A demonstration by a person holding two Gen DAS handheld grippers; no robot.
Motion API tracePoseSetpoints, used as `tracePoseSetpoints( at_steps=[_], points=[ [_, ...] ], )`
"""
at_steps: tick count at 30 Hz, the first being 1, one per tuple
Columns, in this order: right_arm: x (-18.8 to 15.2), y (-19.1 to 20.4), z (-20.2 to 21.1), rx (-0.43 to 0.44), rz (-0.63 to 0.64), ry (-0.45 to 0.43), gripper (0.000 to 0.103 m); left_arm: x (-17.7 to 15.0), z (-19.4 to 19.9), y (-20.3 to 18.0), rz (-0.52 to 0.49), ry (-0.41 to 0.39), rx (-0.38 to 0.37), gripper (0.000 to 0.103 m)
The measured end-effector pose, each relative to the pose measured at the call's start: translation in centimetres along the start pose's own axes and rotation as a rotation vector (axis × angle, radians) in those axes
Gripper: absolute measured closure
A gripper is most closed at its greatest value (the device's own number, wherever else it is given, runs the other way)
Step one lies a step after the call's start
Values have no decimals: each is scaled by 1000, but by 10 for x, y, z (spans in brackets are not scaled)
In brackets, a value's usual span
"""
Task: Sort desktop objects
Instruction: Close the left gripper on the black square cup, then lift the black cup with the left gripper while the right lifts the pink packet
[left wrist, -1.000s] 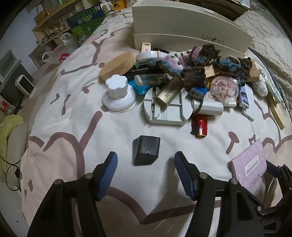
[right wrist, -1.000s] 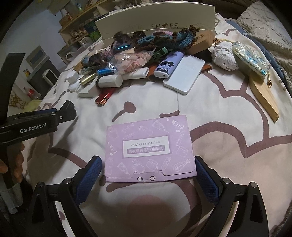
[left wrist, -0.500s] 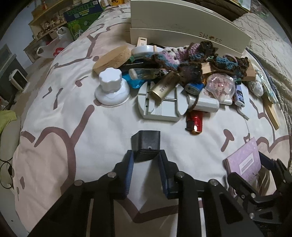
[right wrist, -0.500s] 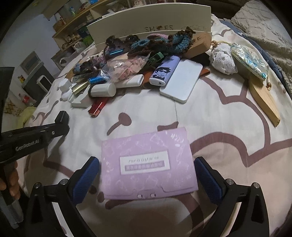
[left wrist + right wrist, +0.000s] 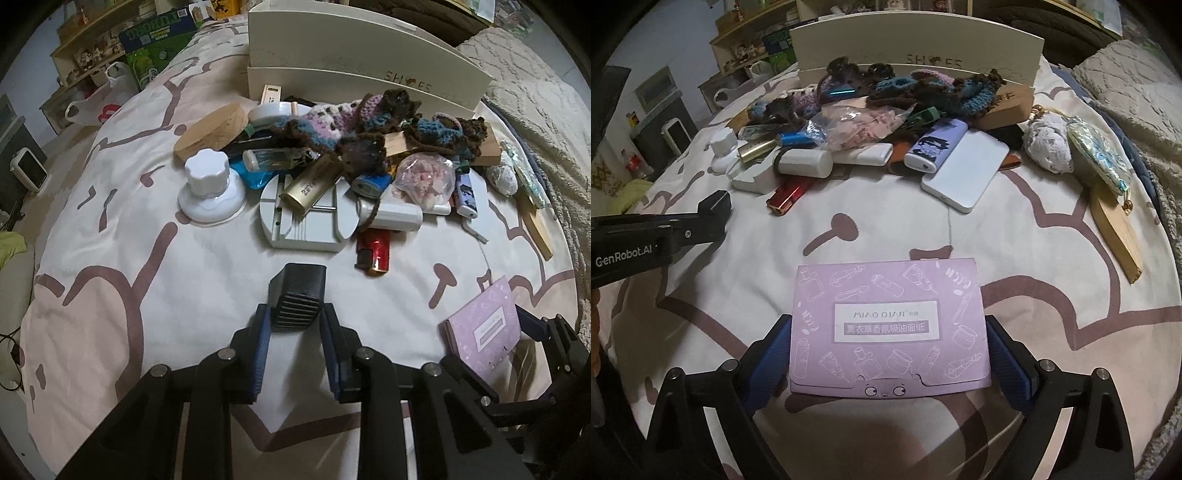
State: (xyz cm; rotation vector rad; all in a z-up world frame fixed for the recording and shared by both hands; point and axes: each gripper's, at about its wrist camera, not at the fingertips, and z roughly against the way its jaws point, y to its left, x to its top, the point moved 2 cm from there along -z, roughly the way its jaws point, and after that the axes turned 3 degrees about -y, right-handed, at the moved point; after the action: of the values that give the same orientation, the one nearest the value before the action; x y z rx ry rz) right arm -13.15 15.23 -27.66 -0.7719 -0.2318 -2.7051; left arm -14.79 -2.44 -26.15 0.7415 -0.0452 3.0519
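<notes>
A: Left gripper (image 5: 295, 325)?

B: Clamped on the small black box (image 5: 298, 295). Blue pads flat vs both ribbed sides, box w/ its far end tipped up off the blanket (image 5: 129, 229). Box is right in front of the cam, nearest thing to it.

A: Right gripper (image 5: 888, 343)?

B: Jaws wide, closing in now. Purple paper packet (image 5: 889, 326) sits btwn them, label "MIAO QIAN" facing up. Left pad looks at the packet's edge, right pad v. close; can't confirm a press. Packet's near end seems raised off the blanket, shadow under it.

A: Next out?

B: Red lighter (image 5: 375, 251) just past the black box, to its right. Then the flat white plastic base (image 5: 306, 221) w/ a gold tube (image 5: 314, 182) lying across it, white cylinder (image 5: 391, 216) beside. White knob on a round base (image 5: 210, 192) off to the left, apart from the heap.

A: And further?

B: Heap proper: clear bag of pink bits (image 5: 424, 179), purple cartoon lighter (image 5: 936, 146), silver phone-like slab (image 5: 966, 171), round wood block (image 5: 212, 129), crocheted yarn pieces (image 5: 369, 125) on top. Bamboo paddle (image 5: 1117, 229) on the right side. Behind all that, cream box (image 5: 354, 70) marked "SH ES".
</notes>
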Motion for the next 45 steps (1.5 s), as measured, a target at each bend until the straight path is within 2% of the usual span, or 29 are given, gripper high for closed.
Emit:
tracePoseSetpoints(
  at_steps=[10, 16, 21, 26, 29, 31, 33, 35, 45],
  points=[
    [2, -7, 3, 1, -36, 1, 6, 3, -8, 0, 4, 17, 13, 76],
    [2, -5, 1, -2, -24, 7, 6, 7, -11, -7, -22, -14, 32, 75],
    [1, -5, 1, 1, -24, 10, 6, 9, -11, -9, -37, -31, 60, 52],
    [1, -4, 1, 0, -23, 13, 6, 9, -10, -6, -29, -40, 62, 52],
    [1, -3, 0, 0, -22, 13, 6, 10, -11, -6, -35, -45, 67, 54],
    [1, -3, 0, 0, -23, 13, 6, 9, -13, -5, -33, -39, 64, 58],
    [1, -3, 0, 0, -22, 13, 6, 11, -16, -2, -24, -38, 55, 69],
    [1, -3, 0, 0, -23, 12, 6, 13, -16, 1, -9, -40, 43, 74],
    [1, -11, 6, -10, -46, -12, 6, 14, -10, 1, 11, -62, 21, 77]
  ],
)
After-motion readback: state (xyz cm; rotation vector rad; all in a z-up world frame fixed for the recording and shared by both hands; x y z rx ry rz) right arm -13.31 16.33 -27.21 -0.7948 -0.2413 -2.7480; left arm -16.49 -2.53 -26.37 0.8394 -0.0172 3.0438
